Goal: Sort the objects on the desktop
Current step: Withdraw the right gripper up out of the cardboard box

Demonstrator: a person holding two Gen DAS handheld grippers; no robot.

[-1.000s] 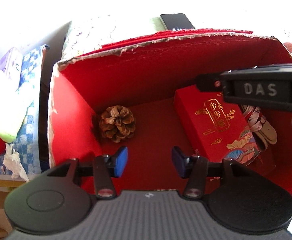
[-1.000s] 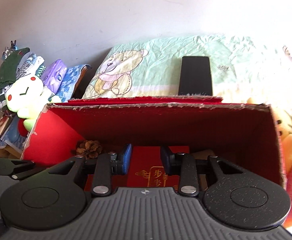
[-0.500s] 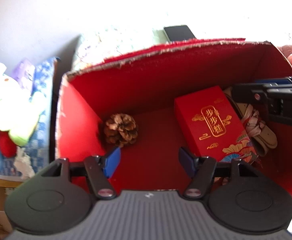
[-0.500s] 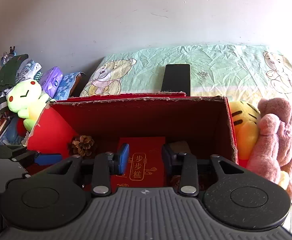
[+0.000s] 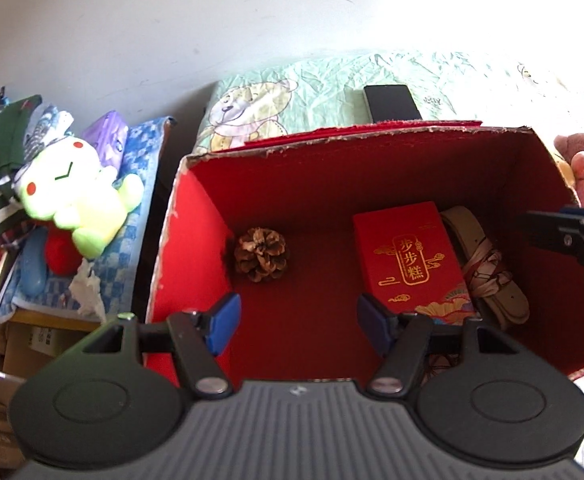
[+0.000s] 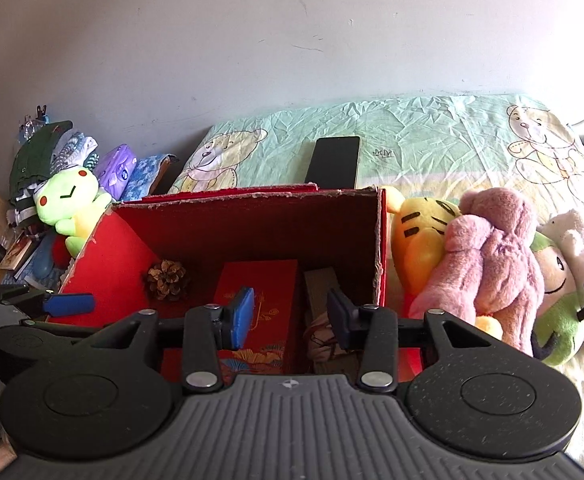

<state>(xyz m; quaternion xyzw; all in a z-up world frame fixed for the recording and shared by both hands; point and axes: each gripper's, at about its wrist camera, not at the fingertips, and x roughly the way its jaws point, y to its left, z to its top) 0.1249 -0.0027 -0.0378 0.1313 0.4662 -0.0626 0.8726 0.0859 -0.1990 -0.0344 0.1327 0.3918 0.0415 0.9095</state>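
While a green sheet (image 6: 432,136) lies far behind, the red box (image 5: 195,240) sits open in the middle. Plush toys (image 6: 488,264) press on its right side. Inside lie a red packet (image 5: 408,256), a strap (image 5: 488,264) on its right, and a pinecone (image 5: 260,254) on the left. Both the left gripper (image 5: 298,326) and right gripper (image 6: 287,316) are open wide, holding nothing.

We see our left gripper (image 5: 298,328) at the bottom of its frame. It has a grey ribbed body, two round black discs, black arms with shiny silver screws, and blue pads (image 5: 223,322) on the fingers. Our right gripper (image 6: 287,318) looks the same, with black speckled discs and a small star mark on the grey ribs. Its blue pad (image 6: 241,318) looks scuffed.
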